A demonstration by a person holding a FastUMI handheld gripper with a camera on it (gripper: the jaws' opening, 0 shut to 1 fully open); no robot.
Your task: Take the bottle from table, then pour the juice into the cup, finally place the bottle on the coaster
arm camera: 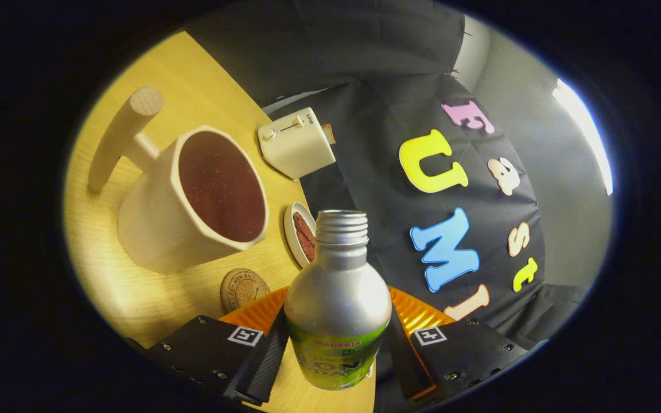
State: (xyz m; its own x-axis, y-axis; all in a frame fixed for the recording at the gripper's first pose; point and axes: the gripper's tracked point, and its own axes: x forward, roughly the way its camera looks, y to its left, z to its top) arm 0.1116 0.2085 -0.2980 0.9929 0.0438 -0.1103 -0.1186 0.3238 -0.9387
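Wooden table (152, 298), cup (193, 201), coaster (242, 288), small dish (300, 234), toaster (296, 142)

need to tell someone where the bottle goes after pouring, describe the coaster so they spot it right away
Start at the big cream cup with the stick handle on the wooden table. Just past its base, toward the gripper that is shut on the bottle, lies the coaster. It is a flat round cork-brown disc with stamped markings, unlike the rimmed white dish nearby.

Tilted fisheye on the tongs (336, 350), close over the table (152, 304) (wall beyond)
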